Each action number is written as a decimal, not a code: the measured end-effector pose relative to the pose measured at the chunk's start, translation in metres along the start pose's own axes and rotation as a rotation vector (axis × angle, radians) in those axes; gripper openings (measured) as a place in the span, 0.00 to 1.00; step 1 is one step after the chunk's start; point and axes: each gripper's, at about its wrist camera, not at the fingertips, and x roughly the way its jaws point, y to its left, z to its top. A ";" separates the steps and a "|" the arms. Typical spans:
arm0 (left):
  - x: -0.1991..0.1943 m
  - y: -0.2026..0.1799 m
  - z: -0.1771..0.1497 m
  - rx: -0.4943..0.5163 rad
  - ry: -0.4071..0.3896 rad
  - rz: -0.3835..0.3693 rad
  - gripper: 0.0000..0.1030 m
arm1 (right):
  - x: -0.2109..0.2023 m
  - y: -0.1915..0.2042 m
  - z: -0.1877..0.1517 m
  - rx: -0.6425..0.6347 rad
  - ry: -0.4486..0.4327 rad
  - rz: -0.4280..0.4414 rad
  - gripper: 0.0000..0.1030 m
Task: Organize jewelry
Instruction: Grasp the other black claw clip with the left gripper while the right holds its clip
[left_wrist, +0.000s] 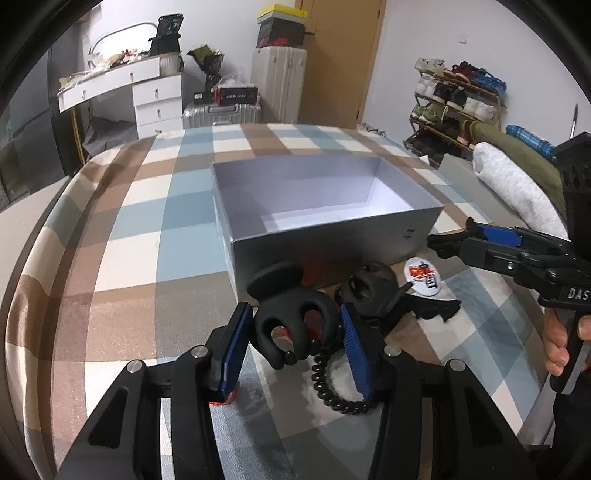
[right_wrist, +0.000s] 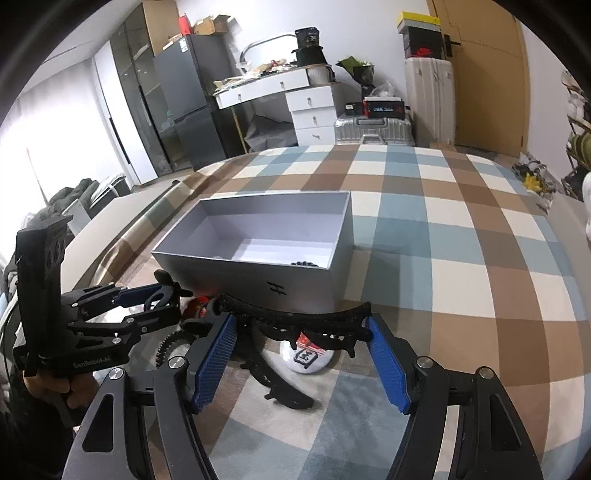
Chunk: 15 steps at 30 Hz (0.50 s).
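1. While the left gripper (left_wrist: 295, 332) stands just before the near wall of the grey box (left_wrist: 332, 251), its blue pads are closed on a black claw hair clip (left_wrist: 291, 321), one pad on each side of it.
2. A black beaded bracelet (left_wrist: 332, 387) lies on the checked cloth (left_wrist: 147, 258) just under this clip, near the right pad.
3. The right gripper (right_wrist: 299, 332) grips a long black curved hair clip (right_wrist: 295, 314) by its two ends, so its jaws stand wide around it.
4. This long clip is in the air, near the front wall of the box.
5. Under it, on the cloth, lie a round white badge (right_wrist: 306, 358) with red and black print and another black hair clip (right_wrist: 284, 387).
6. Inside the box, by the near right corner, some dark beads (right_wrist: 304, 263) are visible; what they are exactly I cannot tell.
7. A second black claw clip (left_wrist: 369, 288) lies on the cloth between the left gripper and the badge.
8. A hand (right_wrist: 48, 387) holds the handle of the left gripper at the far left of the right wrist view.
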 end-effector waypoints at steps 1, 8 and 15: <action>-0.003 -0.001 0.000 0.004 -0.009 0.002 0.41 | -0.001 0.000 0.000 -0.001 -0.004 0.001 0.69; -0.020 -0.002 0.007 0.022 -0.120 0.012 0.42 | -0.007 0.001 0.002 0.003 -0.035 0.007 0.69; -0.030 0.003 0.013 0.009 -0.185 0.014 0.42 | -0.016 0.003 0.005 0.003 -0.074 0.020 0.69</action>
